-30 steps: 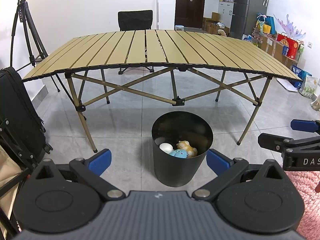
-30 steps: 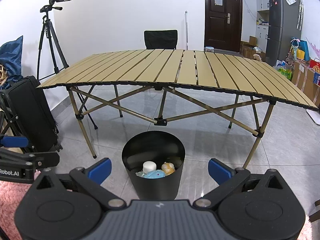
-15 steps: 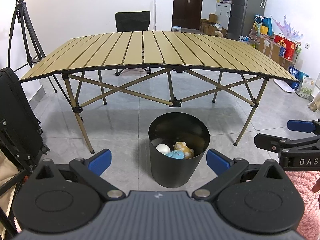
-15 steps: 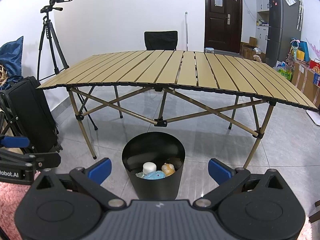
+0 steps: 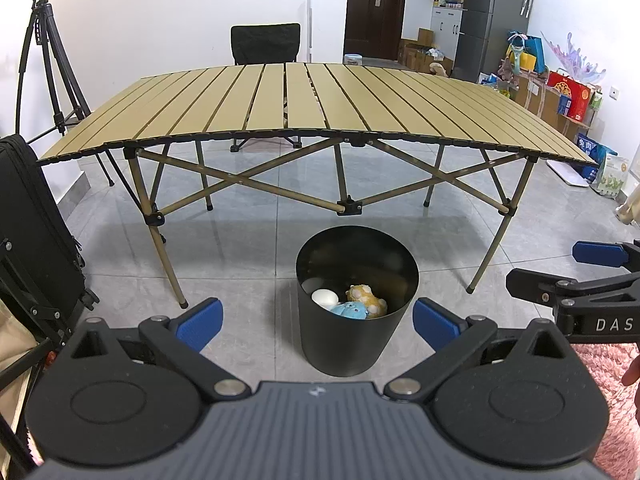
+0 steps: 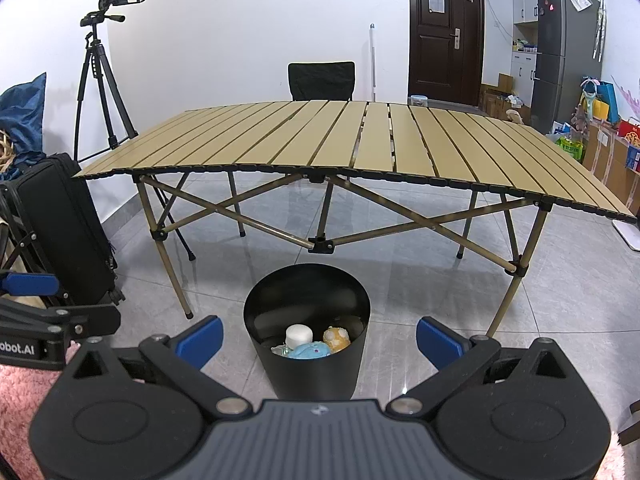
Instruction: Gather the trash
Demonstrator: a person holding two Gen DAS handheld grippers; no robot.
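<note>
Black bin point(image 5: 356, 320) (toys inside) before table point(image 5: 312, 108).

I am looking at a grey tiled floor point(image 5: 256, 248) that is carrying a black round bin point(image 5: 352, 344), which is standing upright just in front of a folding slatted table point(image 5: 304, 108). A black suitcase point(image 5: 28, 232) is sitting at the left, a pink rug point(image 5: 604, 364) is lying at the right, and a tripod point(image 6: 100, 92) and black chair point(image 6: 321, 81) are standing beyond.

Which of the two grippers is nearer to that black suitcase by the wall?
Left. The left gripper has the black suitcase close on its left; the right gripper sits farther over, with the left one between it and the suitcase.
</note>
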